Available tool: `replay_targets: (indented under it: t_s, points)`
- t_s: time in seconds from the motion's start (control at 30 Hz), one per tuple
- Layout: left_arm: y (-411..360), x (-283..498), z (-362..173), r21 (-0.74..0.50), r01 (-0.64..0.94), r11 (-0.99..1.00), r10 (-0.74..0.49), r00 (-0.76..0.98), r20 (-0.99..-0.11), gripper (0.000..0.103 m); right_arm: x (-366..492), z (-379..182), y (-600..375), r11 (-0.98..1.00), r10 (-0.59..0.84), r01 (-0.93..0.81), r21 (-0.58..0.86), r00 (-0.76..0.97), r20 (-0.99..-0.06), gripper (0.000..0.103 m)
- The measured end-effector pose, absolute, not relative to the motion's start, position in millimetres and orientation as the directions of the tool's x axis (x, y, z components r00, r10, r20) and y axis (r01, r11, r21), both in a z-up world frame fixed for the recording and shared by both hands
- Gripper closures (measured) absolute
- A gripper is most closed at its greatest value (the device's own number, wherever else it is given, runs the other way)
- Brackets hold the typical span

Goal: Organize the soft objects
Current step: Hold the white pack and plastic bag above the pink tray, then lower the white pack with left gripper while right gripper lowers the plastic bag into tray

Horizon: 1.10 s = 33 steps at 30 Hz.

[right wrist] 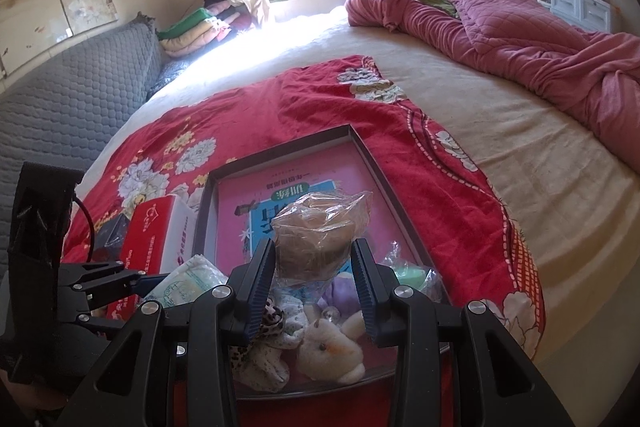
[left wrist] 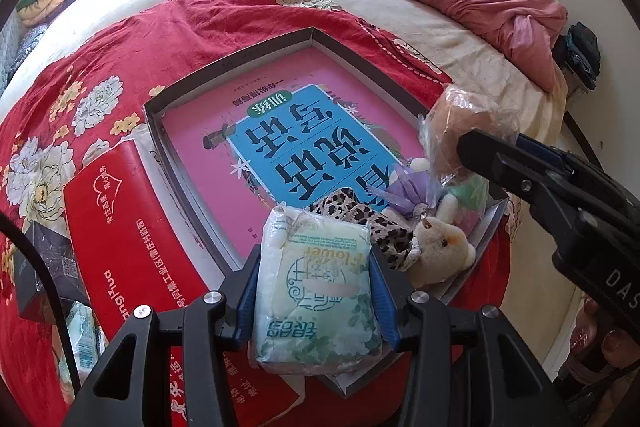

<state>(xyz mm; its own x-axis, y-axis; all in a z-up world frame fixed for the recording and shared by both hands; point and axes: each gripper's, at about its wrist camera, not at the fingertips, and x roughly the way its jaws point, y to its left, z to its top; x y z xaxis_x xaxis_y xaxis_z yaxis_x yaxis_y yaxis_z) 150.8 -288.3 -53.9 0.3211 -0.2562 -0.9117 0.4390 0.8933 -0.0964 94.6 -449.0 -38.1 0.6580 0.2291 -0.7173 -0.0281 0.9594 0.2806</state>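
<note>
My left gripper [left wrist: 316, 283] is shut on a white-green tissue pack [left wrist: 316, 295], held over the near edge of a shallow grey box [left wrist: 224, 63]. My right gripper [right wrist: 314, 267] is shut on a brown soft thing in a clear bag [right wrist: 314, 235], held above the box [right wrist: 280, 147]. That bag also shows in the left wrist view [left wrist: 460, 123]. In the box's near corner lie a cream plush bear [left wrist: 438, 243], a leopard-print cloth [left wrist: 360, 215], a purple sachet [left wrist: 408, 191] and a green soft item [left wrist: 468, 191]. A pink and blue book [left wrist: 304, 131] covers the box floor.
The box sits on a red floral cloth [right wrist: 320, 99] on a cream bed. A red tissue box [left wrist: 120, 227] and a black box [left wrist: 48, 267] lie left of it. A pink quilt [right wrist: 520, 39] is bunched at the far right. A grey sofa [right wrist: 72, 87] stands left.
</note>
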Motion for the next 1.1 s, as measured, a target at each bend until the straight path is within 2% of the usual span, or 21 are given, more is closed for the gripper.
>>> replay_targets:
  t_s: [0.17,0.47,0.87,1.1]
  points:
    - [-288,151,-60,-0.122,0.432,0.894,-0.271,0.303,-0.914,0.054,103,-59,-454,0.927,0.305,-0.018,0.375,0.619,-0.724,0.062]
    - [-295,147,-65,-0.090,0.468,0.879,-0.258,0.309,-0.915,0.054,111,-82,-442,0.948,0.268,-0.009,0.318,0.560,-0.784,0.062]
    - [-304,140,-68,-0.028,0.505,0.863,-0.215,0.317,-0.924,0.053,116,-96,-442,0.919,0.325,0.010,0.393,0.544,-0.774,0.061]
    - [-303,136,-67,-0.029,0.519,0.854,-0.223,0.316,-0.922,0.051,117,-95,-436,0.922,0.326,0.001,0.387,0.534,-0.780,0.061]
